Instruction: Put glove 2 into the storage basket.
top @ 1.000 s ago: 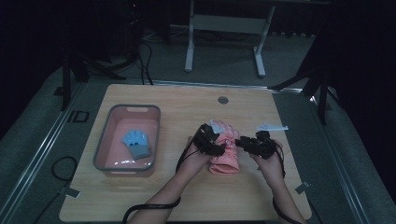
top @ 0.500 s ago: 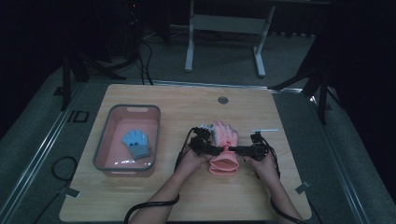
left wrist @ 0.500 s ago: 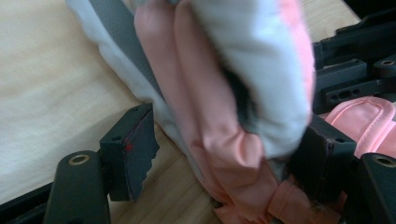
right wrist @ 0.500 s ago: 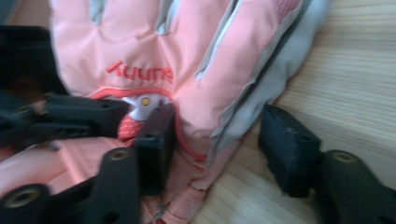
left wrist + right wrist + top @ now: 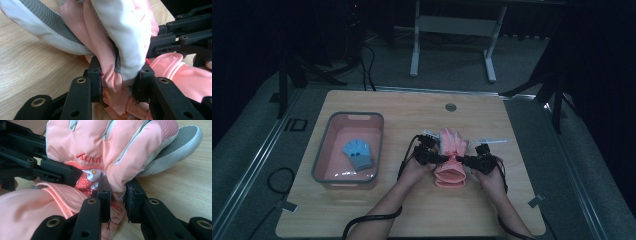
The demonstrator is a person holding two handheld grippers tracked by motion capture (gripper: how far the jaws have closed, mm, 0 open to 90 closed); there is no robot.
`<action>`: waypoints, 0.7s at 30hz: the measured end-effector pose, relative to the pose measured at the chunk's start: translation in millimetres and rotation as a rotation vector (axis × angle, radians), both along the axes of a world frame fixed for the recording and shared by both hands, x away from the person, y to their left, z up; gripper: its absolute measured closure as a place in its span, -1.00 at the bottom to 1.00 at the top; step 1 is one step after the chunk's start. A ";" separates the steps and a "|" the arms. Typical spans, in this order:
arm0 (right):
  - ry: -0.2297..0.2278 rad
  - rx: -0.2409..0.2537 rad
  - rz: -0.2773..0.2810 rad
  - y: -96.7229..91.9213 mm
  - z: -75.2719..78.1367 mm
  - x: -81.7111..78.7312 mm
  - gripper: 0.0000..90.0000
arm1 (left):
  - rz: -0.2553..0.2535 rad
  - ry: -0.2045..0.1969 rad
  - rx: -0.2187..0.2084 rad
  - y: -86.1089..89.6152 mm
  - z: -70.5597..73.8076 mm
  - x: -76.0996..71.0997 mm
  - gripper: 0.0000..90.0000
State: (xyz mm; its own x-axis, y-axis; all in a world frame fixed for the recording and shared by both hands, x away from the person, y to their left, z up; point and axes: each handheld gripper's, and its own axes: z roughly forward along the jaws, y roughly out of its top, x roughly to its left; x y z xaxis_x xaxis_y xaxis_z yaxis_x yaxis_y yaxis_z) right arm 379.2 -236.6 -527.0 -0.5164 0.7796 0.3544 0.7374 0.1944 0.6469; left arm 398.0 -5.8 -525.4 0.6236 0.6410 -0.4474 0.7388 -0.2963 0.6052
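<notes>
A pink padded glove [image 5: 451, 152] with white and grey finger tips lies in the middle of the wooden table [image 5: 512, 200], fingers pointing away from the person. My left gripper [image 5: 438, 157] has just been closing and pinches the glove [image 5: 125, 30] at its narrow wrist from the left, pads [image 5: 96, 75] pressed into the fabric. My right gripper [image 5: 465, 160] has just been closing too and is shut on the same wrist part of the glove [image 5: 100, 142] from the right. In each gripper view the other gripper's black linkage stands close behind the glove.
A grey-rimmed pink bin [image 5: 319, 150] sits at the table's left with a small blue glove [image 5: 358, 154] inside. A thin white item [image 5: 492, 142] lies right of the pink glove. A round grommet [image 5: 451, 107] sits near the far edge. Cables trail off the near edge.
Both grippers have sunk slightly and drawn together at the glove's wrist, and their jaws have closed on it. The glove's fingers now lie spread out beyond them.
</notes>
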 end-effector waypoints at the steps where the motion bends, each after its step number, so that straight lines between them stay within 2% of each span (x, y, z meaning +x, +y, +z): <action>1: 0.002 0.001 0.001 1.3 2.3 -0.4 0.70 | 0.001 -0.008 0.004 0.8 3.2 -0.8 0.47; 6: -0.027 0.004 0.000 10.1 18.8 -3.1 0.70 | -0.005 -0.052 0.029 9.0 24.9 -5.5 0.48; 11: -0.054 0.015 0.011 22.9 40.2 -7.1 0.69 | -0.015 -0.075 0.043 23.6 49.4 -9.5 0.47; 12: -0.054 0.015 0.011 22.9 40.2 -7.1 0.69 | -0.015 -0.075 0.043 23.6 49.4 -9.5 0.47; 13: -0.054 0.018 0.012 26.0 44.5 -7.5 0.70 | -0.015 -0.088 0.044 30.2 58.4 -11.1 0.47; 14: -0.062 0.018 0.018 32.4 53.4 -8.3 0.69 | -0.012 -0.090 0.042 33.4 62.7 -11.7 0.47; 21: -0.080 0.038 0.050 54.0 78.3 -8.0 0.69 | -0.011 -0.107 0.053 57.9 89.3 -15.0 0.47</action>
